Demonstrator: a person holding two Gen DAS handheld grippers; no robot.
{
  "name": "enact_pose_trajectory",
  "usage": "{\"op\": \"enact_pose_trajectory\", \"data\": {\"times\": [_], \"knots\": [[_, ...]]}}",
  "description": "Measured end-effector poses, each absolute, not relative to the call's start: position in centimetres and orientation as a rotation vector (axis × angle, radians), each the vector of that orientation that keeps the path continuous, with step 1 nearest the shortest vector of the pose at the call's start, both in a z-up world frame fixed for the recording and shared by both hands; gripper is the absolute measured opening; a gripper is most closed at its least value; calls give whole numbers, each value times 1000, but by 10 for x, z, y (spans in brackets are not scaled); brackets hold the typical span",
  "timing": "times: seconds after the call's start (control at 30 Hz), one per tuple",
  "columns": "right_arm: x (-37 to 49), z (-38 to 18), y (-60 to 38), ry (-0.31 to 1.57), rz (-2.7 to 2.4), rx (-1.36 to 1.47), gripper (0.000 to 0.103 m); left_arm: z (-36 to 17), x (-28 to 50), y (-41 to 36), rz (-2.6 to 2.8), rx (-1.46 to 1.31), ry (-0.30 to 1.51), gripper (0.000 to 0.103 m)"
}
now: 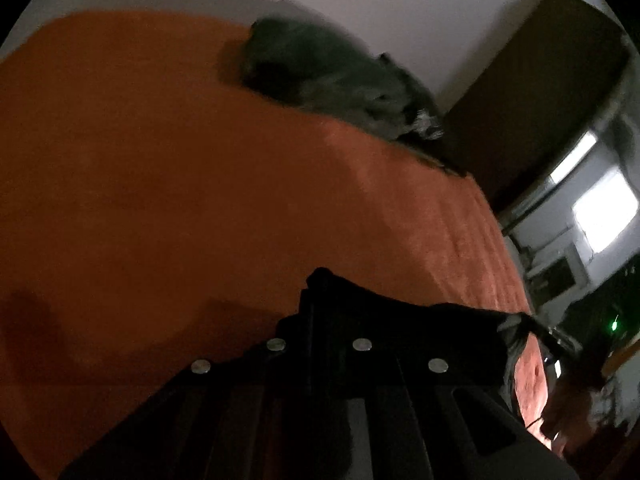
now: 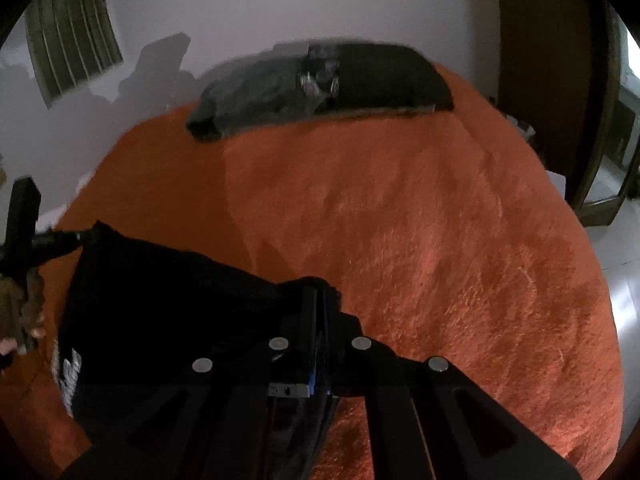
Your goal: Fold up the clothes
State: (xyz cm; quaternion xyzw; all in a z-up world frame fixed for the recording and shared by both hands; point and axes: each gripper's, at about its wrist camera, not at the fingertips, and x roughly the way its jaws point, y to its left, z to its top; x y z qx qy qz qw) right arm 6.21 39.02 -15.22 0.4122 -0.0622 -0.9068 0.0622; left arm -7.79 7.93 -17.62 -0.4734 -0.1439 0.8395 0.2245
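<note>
**Desk:** Orange plush is filling both views. What is being handled?

**Photographer:** A black garment (image 2: 168,300), hanging stretched between two hand-held grippers above the orange bedspread (image 2: 440,240). The right gripper (image 2: 318,304) is clenching one bunched corner of the cloth, its jaws pressed together with fabric pinched between them. The left gripper (image 1: 310,292) is also clamped tight on the garment's far edge (in the right wrist view it is appearing at the left border, gripped by the person's hand (image 2: 24,312)).

**Desk:** How is the cloth behaving?

**Photographer:** It is sagging and draping between the two grips, so I judge it light, soft and limp, with no stiffness to hold a crease by itself. White lettering (image 2: 68,376) is showing near its lower edge. Corners or hem ends look like the sensible places to hold, since a pinch mid-panel would probably let the rest bunch.

**Desk:** Anything else on the bed?

**Photographer:** A dark pillow (image 2: 392,76) and a grey-green bundle of cloth (image 2: 248,96) are lying by the white wall (image 2: 280,0), well apart from the garment.
</note>
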Motion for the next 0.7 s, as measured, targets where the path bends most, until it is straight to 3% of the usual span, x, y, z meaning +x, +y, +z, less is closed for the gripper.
{"op": "enact_pose_trajectory", "data": {"times": [0.13,0.23,0.33,0.37,0.5,0.57,0.63,0.7], "knots": [[30,-188,395,-200,-2695,1391,3,-206,-91,89,2297,-1392,-385,9],[28,-195,406,-236,-2719,1434,3,-201,-92,78,2278,-1409,-404,12],[49,-169,422,-403,-2721,1366,13,-183,-82,56,2276,-1398,-437,14],[62,-158,424,-451,-2719,1337,23,-173,-73,47,2286,-1389,-430,14],[122,-131,394,-477,-2558,1314,25,-145,-18,38,2273,-1370,-352,14],[154,-121,358,-293,-2540,1302,25,-144,22,53,2209,-1392,-309,16],[190,-105,316,116,-2611,1228,25,-149,52,67,2166,-1423,-258,16],[215,-85,300,314,-2639,1149,25,-155,79,79,2138,-1453,-186,16]]}}
